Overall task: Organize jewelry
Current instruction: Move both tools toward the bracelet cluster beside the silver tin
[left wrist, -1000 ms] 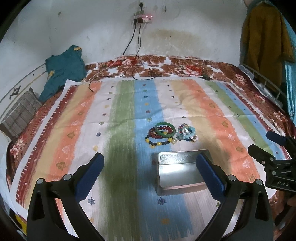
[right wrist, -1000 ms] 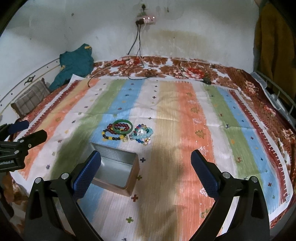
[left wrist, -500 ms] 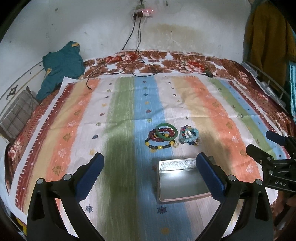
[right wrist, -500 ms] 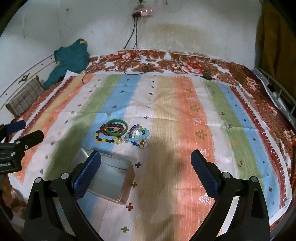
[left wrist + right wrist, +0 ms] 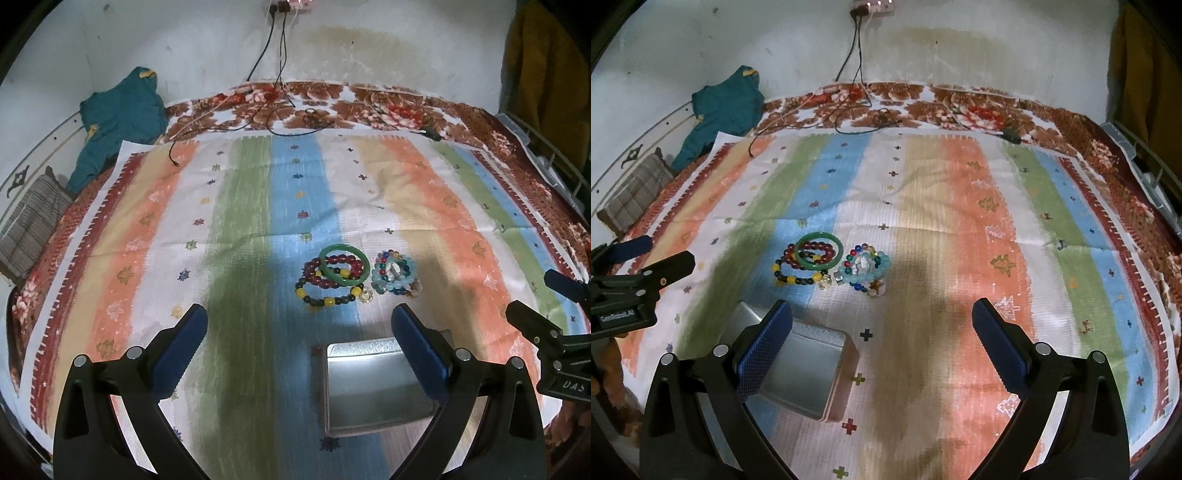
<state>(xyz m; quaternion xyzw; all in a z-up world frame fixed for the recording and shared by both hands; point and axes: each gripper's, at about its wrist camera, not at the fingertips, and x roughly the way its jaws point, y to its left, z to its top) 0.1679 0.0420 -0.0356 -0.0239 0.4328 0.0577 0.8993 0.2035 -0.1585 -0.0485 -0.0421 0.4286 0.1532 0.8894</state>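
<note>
Both grippers, left (image 5: 299,332) and right (image 5: 881,325), are being held wide open and empty; the bracelets (image 5: 356,278) are lying just beyond the tin (image 5: 373,384), nearer the left fingers (image 5: 419,354).

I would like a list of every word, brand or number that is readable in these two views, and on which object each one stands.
"DAS": white letters on the body of the right gripper, at the right edge of the left wrist view.
"GenRobot.AI": white letters on the body of the left gripper, at the left edge of the right wrist view; small but legible.
The metal tin, the bracelets and the striped cloth show no text.
</note>
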